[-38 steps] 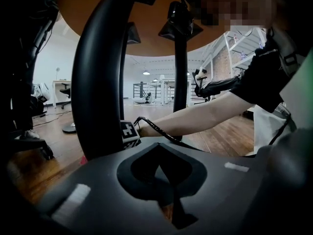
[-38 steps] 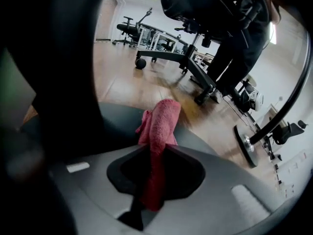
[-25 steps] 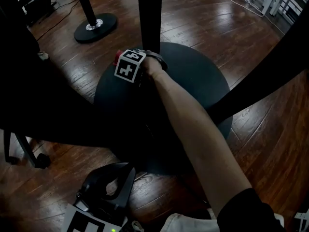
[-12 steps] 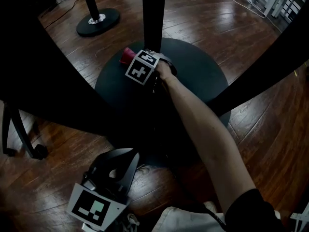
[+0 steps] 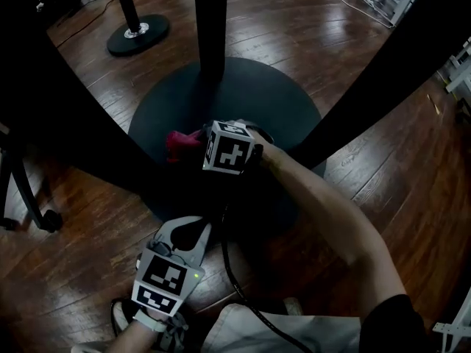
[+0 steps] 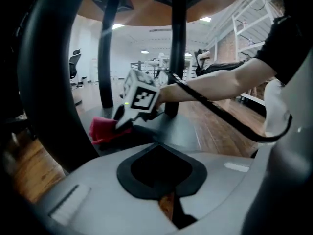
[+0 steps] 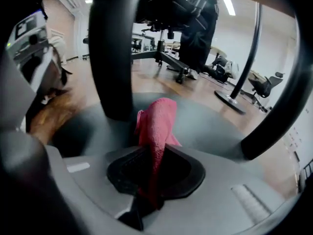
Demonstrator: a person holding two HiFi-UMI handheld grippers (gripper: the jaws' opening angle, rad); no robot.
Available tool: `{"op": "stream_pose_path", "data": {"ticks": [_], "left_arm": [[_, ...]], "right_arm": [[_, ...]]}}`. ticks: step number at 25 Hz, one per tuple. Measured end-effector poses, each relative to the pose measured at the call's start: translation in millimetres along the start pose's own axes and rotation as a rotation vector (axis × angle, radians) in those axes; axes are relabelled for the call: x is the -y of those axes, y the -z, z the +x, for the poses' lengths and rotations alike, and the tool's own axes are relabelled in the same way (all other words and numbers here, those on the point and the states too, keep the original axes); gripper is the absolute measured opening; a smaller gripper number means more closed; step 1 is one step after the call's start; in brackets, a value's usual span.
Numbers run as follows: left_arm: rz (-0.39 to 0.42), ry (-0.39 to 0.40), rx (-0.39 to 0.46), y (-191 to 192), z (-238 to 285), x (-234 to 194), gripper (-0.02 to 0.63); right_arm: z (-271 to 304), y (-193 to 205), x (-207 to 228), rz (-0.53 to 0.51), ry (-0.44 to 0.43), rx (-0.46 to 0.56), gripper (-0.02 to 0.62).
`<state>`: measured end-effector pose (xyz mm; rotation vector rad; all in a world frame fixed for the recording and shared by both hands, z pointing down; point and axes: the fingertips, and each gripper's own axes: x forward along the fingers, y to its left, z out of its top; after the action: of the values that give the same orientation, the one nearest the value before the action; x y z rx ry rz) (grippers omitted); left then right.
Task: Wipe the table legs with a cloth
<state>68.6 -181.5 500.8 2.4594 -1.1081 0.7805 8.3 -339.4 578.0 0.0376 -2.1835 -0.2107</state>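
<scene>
Two hand-held grippers are showing, one in each of my hands. My right hand-held gripper is clamping a single pink cloth between its jaws. Its own view is showing the fabric pinched in the black pads and standing up and forward out of them. The free end is lying on the black round base, at about 7 o'clock from the foot of the table leg and apart from it. My left hand-held gripper is hovering low over the wooden floor at 6 o'clock from the base. Its jaws are drawn together on nothing, leaving only a thin slit through which the floor is showing.

My right hand is hiding behind the marker cube, and my left hand is running off the bottom edge. The leg's upper part is running out of the head view. Wide dark bands are crossing both sides of that view, and I cannot tell what they are.

I am counting one cloth and two black poles, each on its own round base, the second pole standing at 11 o'clock.
</scene>
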Motion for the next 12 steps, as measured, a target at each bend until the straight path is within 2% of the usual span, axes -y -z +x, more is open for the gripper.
{"op": "stream_pose_path", "data": {"ticks": [3,6,12], "left_arm": [[-0.036,-0.065,0.011,-10,10,-21,-0.006],[-0.059,-0.083,0.031,-20,22,-33,-0.008],[-0.099,-0.116,0.092,-34,50,-64,-0.008]], "right_arm": [[-22,8,-44,-0.033,-0.127,-0.005,0.048],[-36,12,-65,0.001,-0.208,0.011,0.048],[-22,22,-19,0.112,-0.157,-0.012,0.049]]}}
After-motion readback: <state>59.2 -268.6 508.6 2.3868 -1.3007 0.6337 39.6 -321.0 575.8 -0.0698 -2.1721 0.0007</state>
